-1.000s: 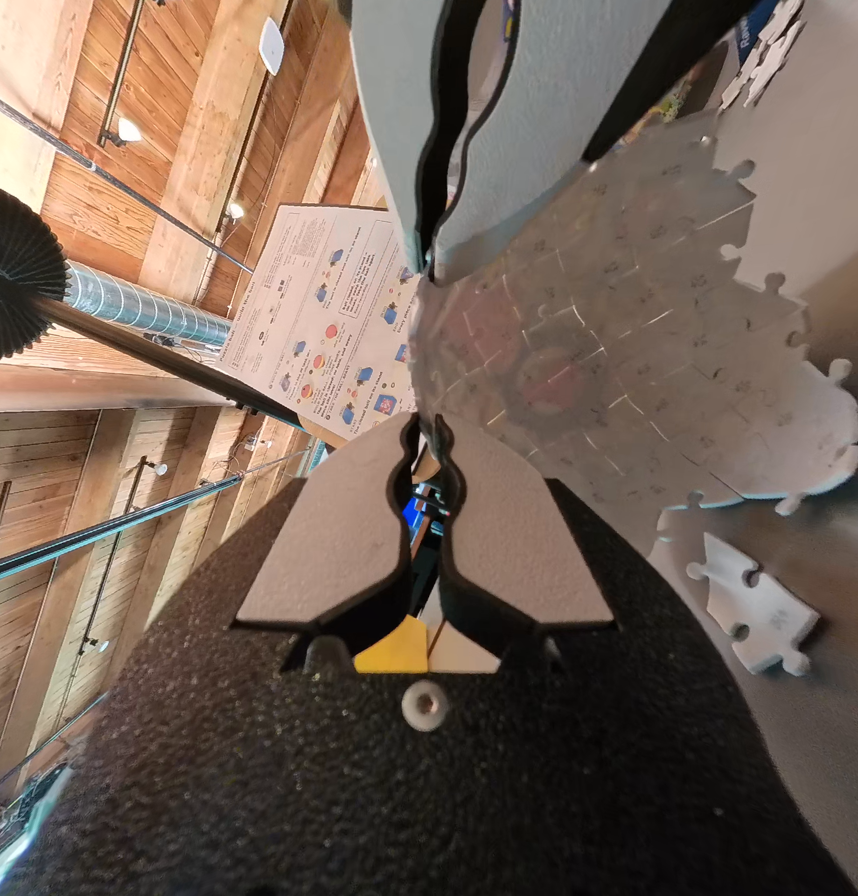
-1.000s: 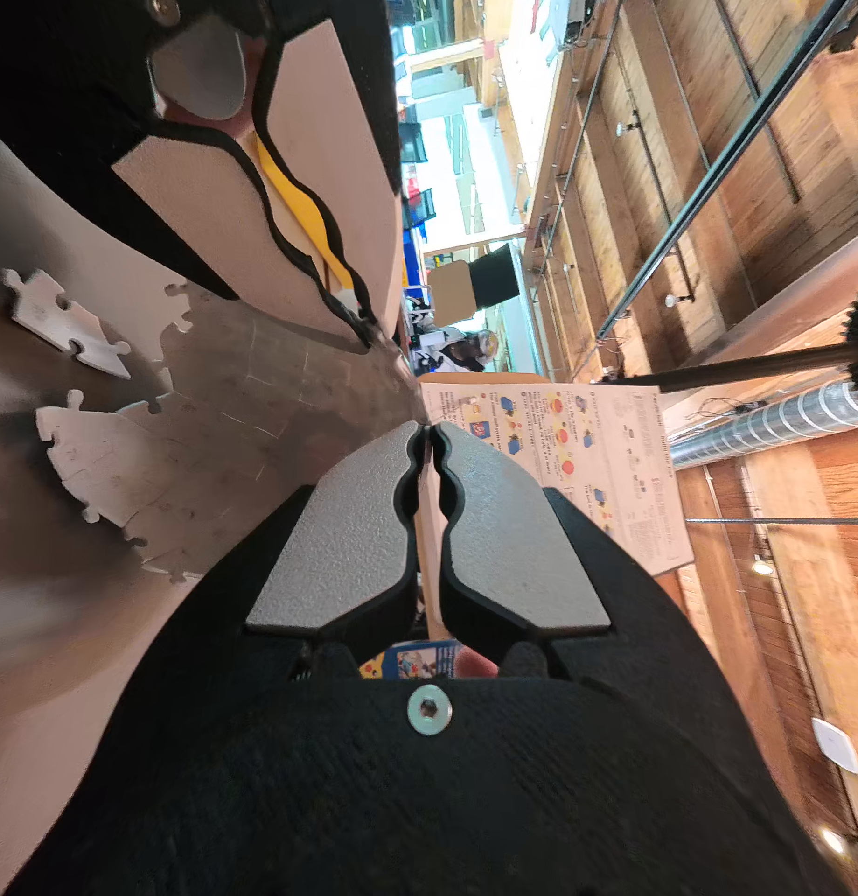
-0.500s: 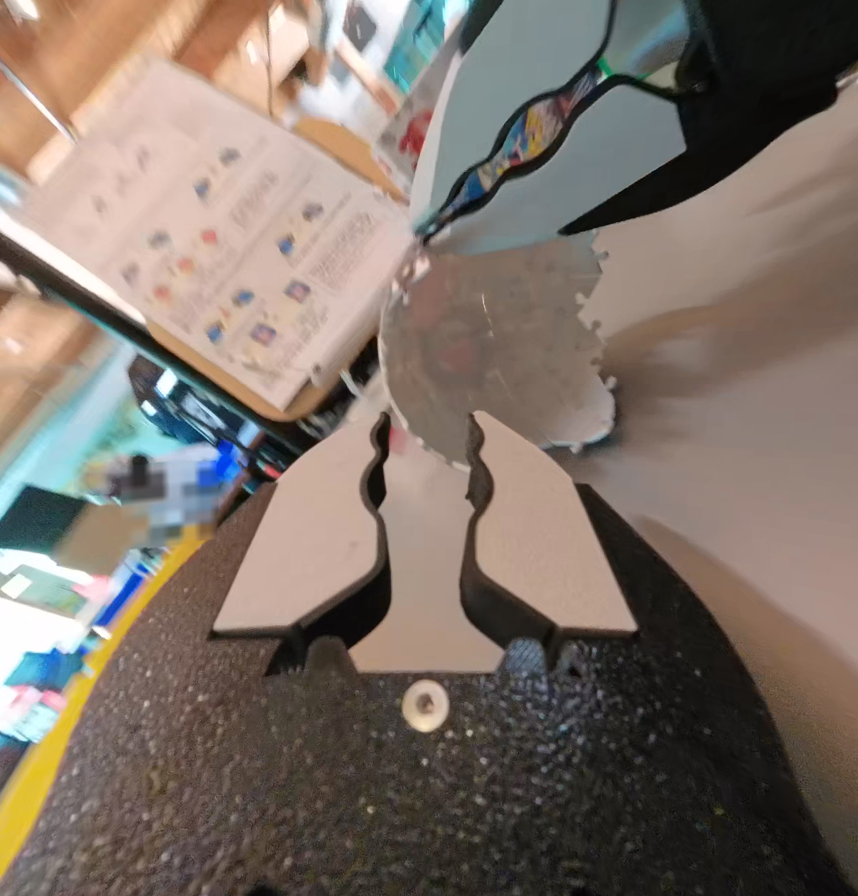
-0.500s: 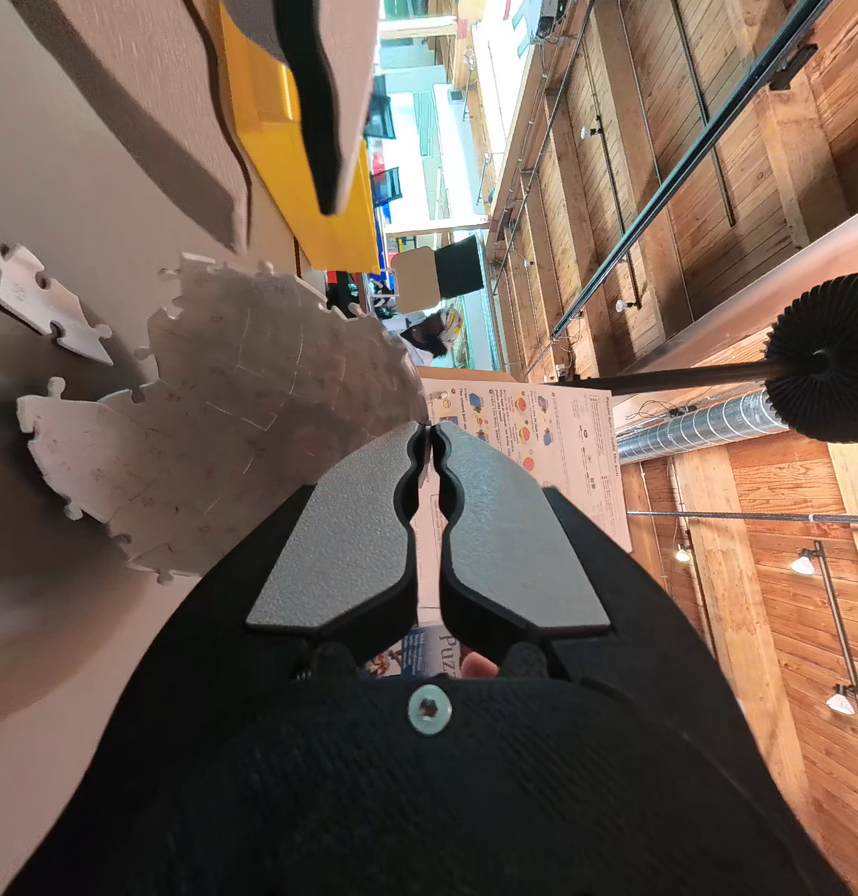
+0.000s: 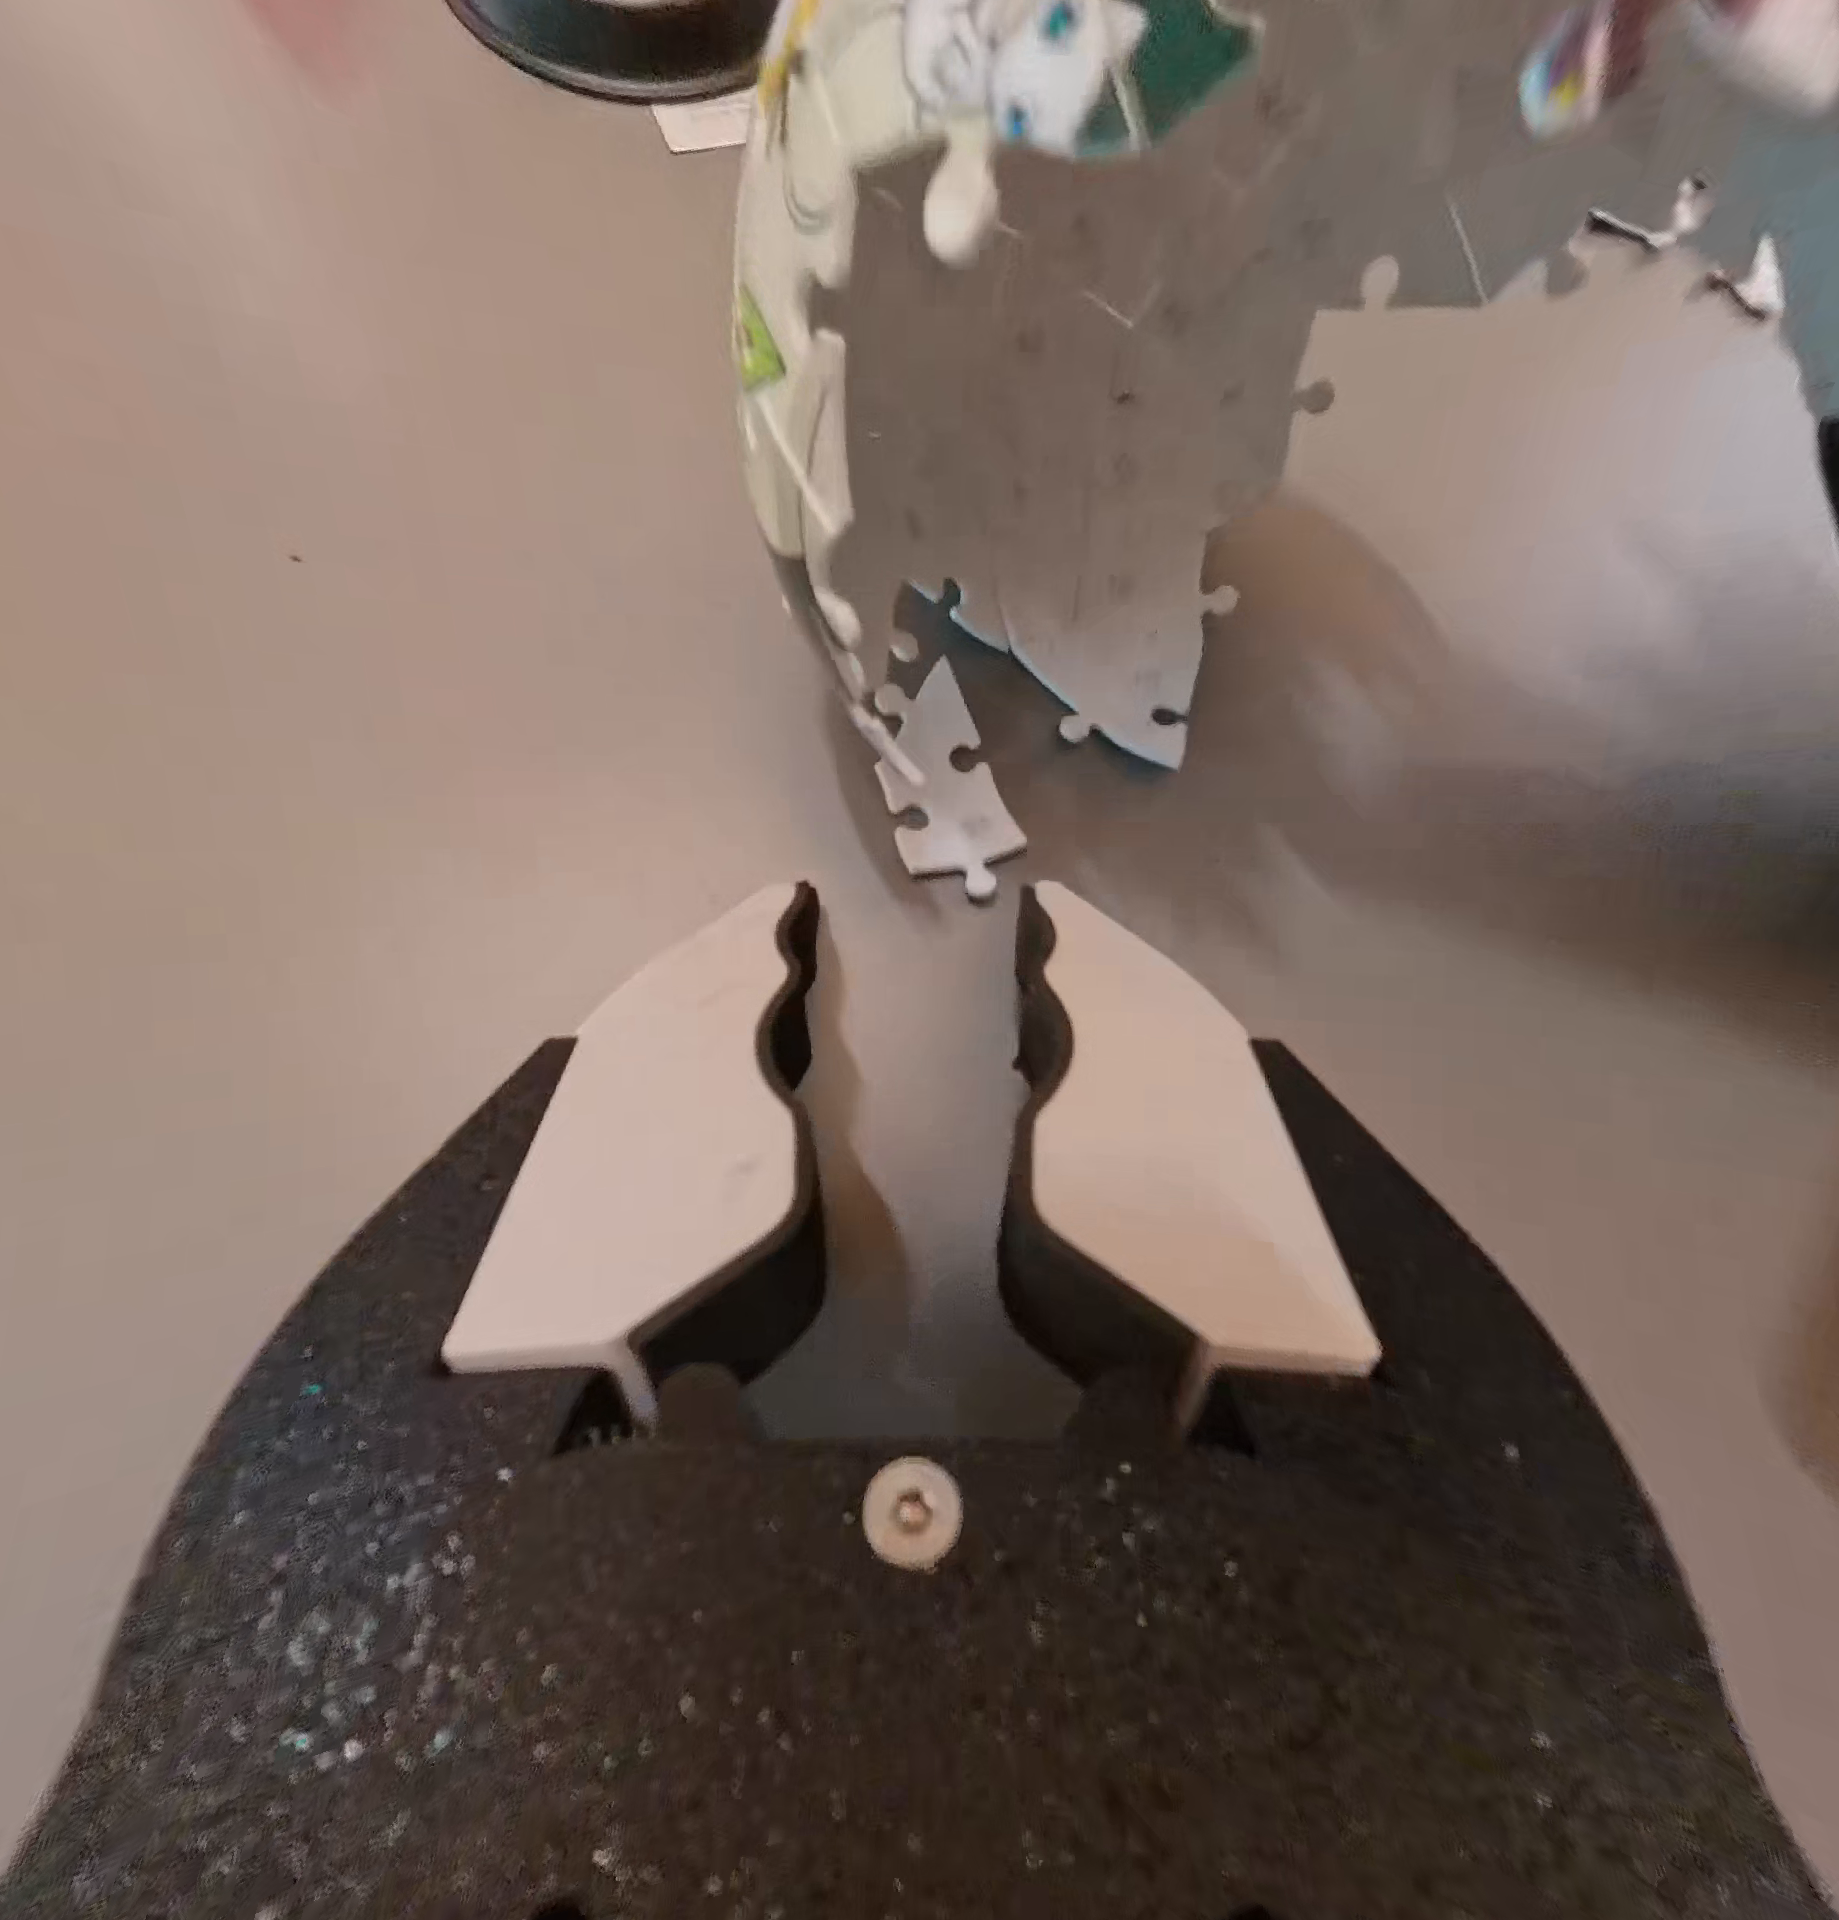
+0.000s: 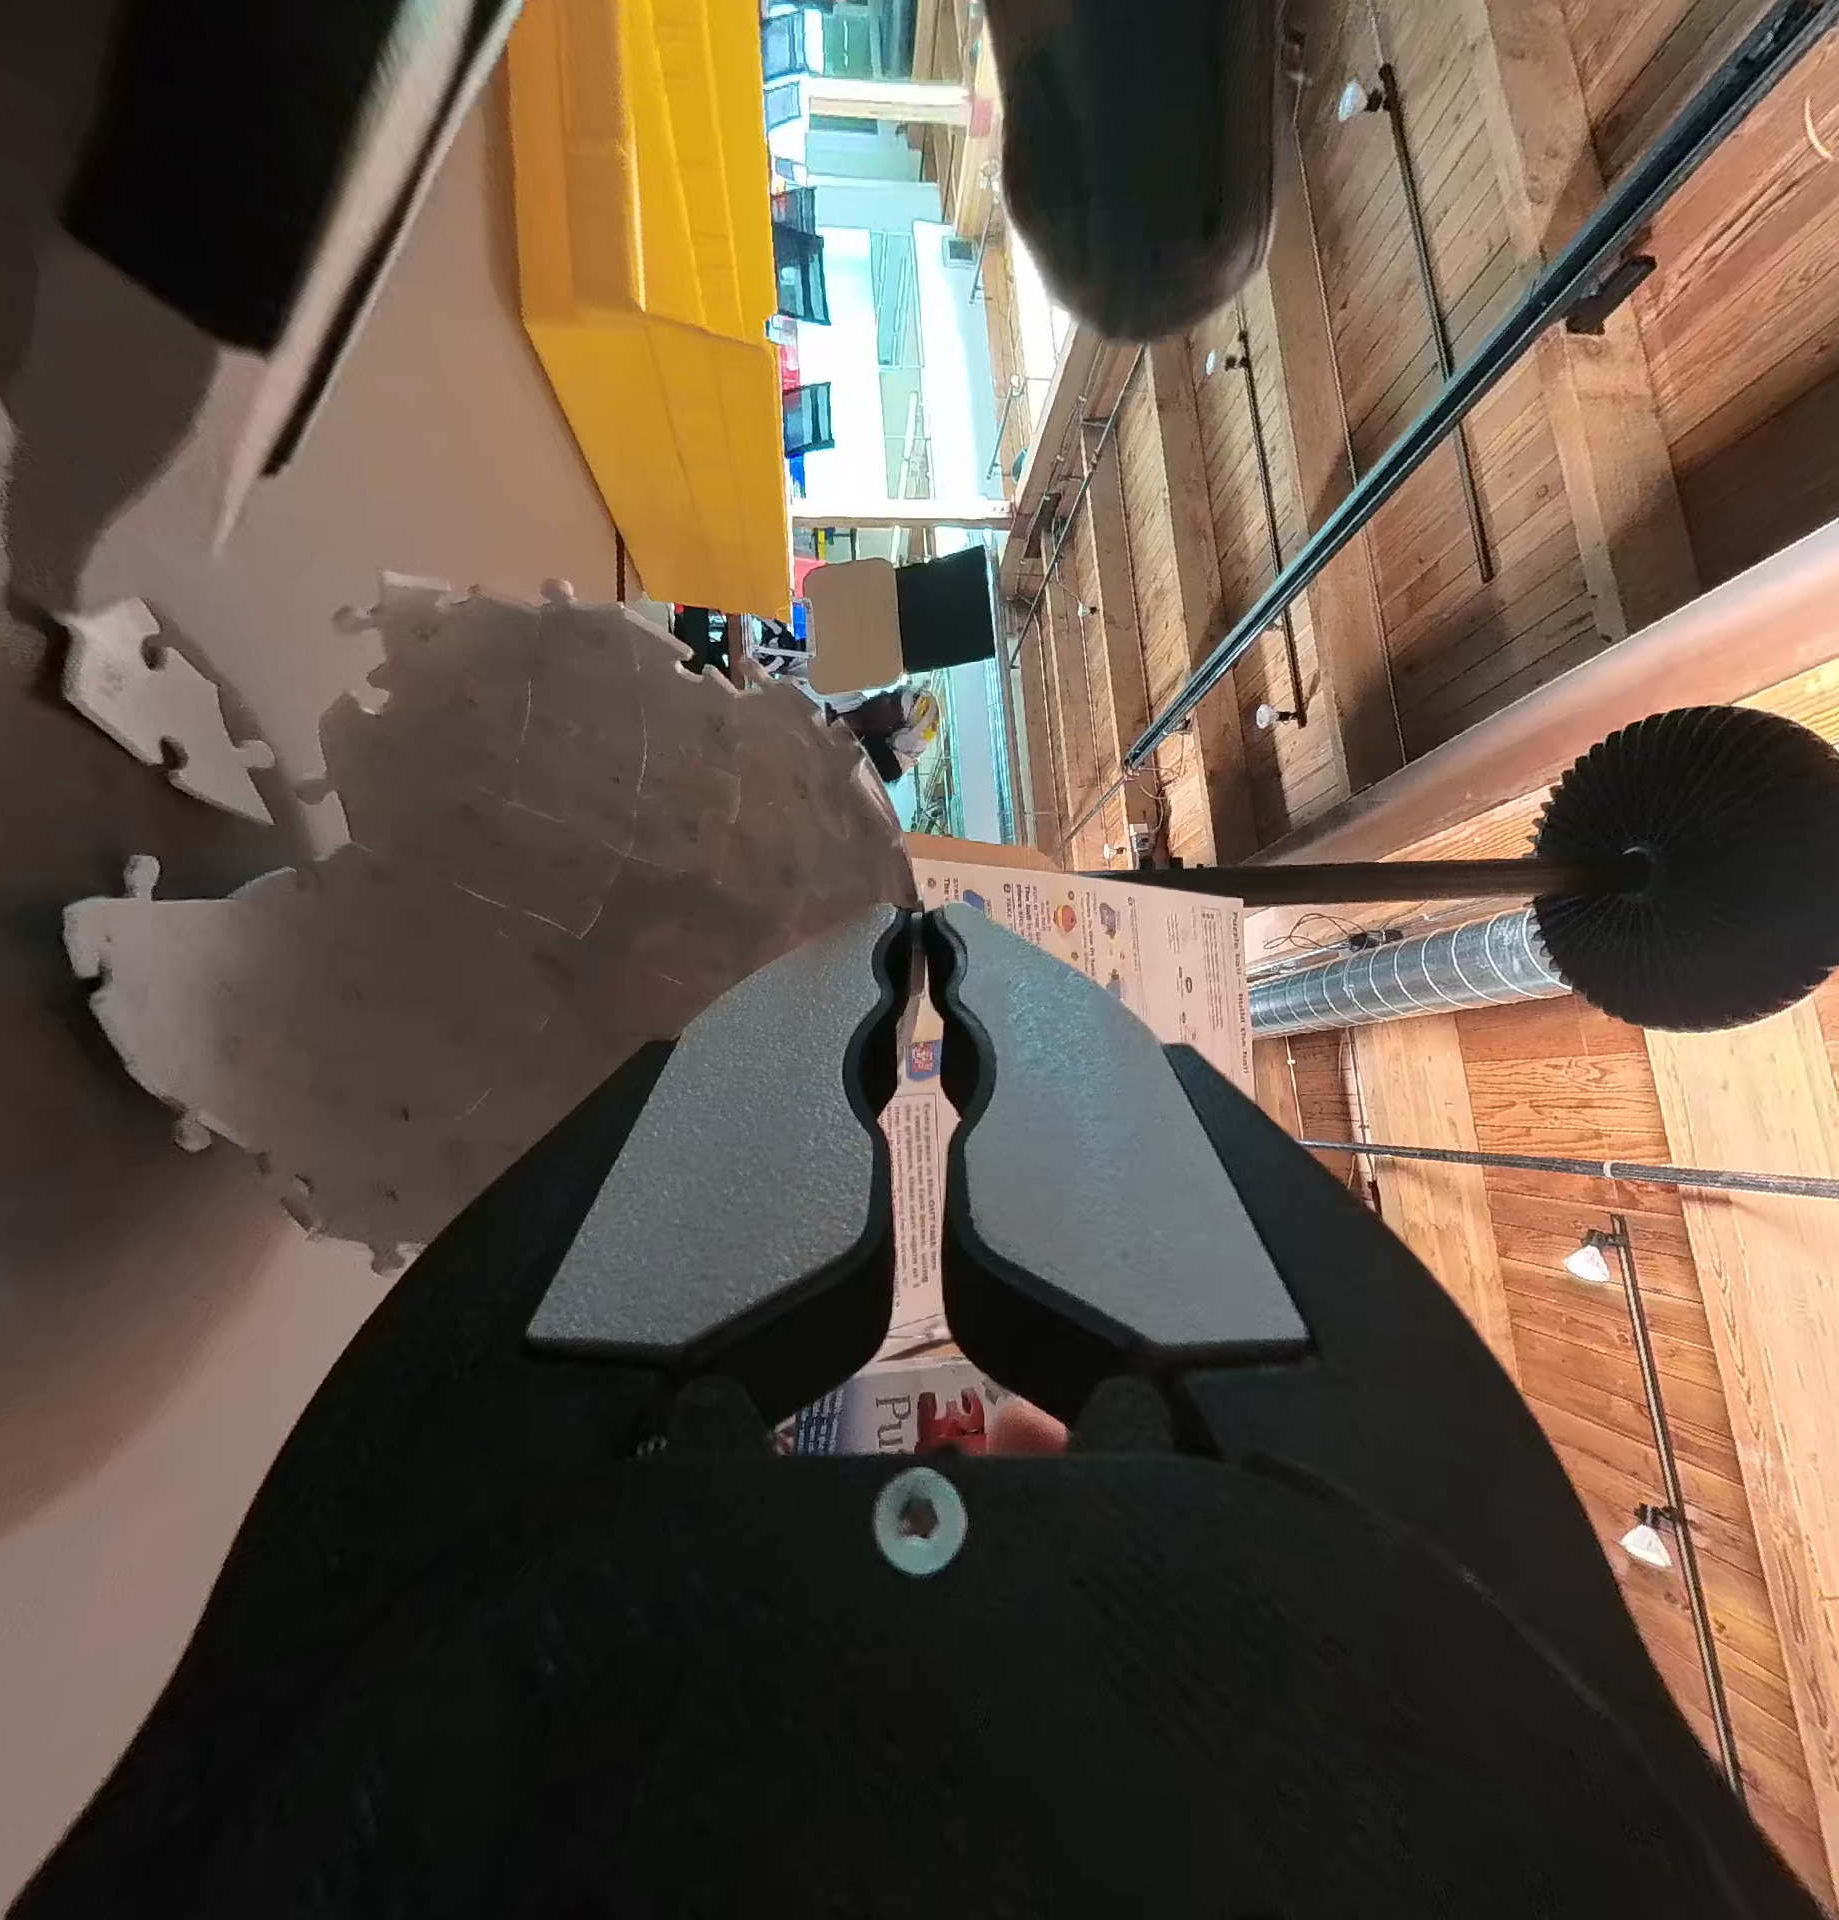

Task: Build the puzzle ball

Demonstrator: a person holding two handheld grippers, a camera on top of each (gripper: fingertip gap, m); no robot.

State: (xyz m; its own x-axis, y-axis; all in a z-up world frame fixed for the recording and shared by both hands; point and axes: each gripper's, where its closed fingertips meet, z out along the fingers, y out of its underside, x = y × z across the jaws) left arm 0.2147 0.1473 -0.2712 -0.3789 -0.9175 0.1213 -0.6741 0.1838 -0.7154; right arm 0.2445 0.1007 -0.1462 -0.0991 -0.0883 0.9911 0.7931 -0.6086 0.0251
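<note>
The part-built puzzle ball (image 5: 1050,416) is a curved grey shell with a printed outer side, held over the beige table (image 5: 323,623). My left gripper (image 5: 920,904) is open and empty, pointing down at the table. A loose white puzzle piece (image 5: 951,800) lies just ahead of its fingertips. My right gripper (image 6: 915,925) is shut on the rim of the shell (image 6: 499,883). The loose piece (image 6: 162,717) shows left of the shell in the right wrist view, and the blurred left gripper (image 6: 271,156) is above it.
A yellow bin (image 6: 666,312) stands at the table's far side. An instruction sheet (image 6: 1133,966) is propped behind the right fingertips. A black round object (image 5: 603,31) sits at the table's far edge in the left wrist view. The grippers' ends are close to 12 cm from one another.
My left gripper has let go of the shell's rim, opened, and swung down to face the table and the loose piece. The right gripper still grips the shell.
</note>
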